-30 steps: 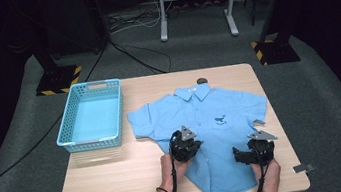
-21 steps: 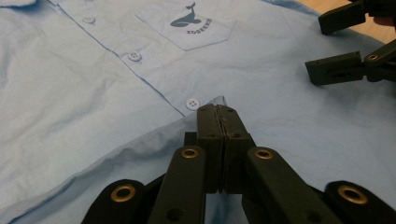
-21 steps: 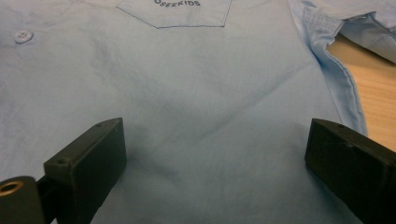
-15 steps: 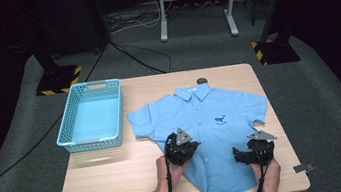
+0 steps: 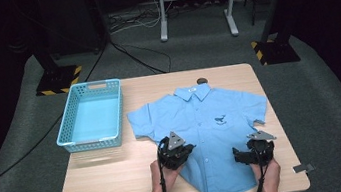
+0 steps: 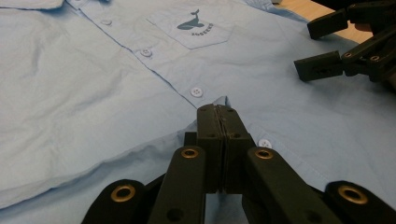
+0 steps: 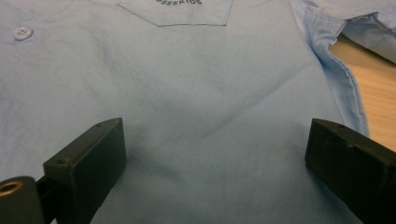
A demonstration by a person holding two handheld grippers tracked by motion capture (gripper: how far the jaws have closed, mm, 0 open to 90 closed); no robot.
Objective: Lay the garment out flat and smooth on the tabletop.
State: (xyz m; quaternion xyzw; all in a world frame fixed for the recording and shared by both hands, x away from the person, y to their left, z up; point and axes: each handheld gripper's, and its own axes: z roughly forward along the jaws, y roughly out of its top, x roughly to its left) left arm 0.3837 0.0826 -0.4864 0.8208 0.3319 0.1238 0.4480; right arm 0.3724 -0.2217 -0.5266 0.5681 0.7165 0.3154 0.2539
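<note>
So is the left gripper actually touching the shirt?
Touching. In the left gripper view the left gripper is shut, a small fold of shirt pinched at its tips.

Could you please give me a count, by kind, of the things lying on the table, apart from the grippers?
Shirts: 1, the light blue shirt
Baskets: 1, the blue basket
Small dark round objects: 1, the dark object beside the collar; too small to identify
Total: 3

A light blue short-sleeved shirt point(image 5: 204, 131) lies flat on the surface, front up and buttoned, collar at the far edge, a whale print on its chest pocket. The left fingers point(image 6: 218, 140) pinch a small fold beside the button placket; the right fingers point(image 7: 88, 163) straddle flat cloth below the pocket.
</note>
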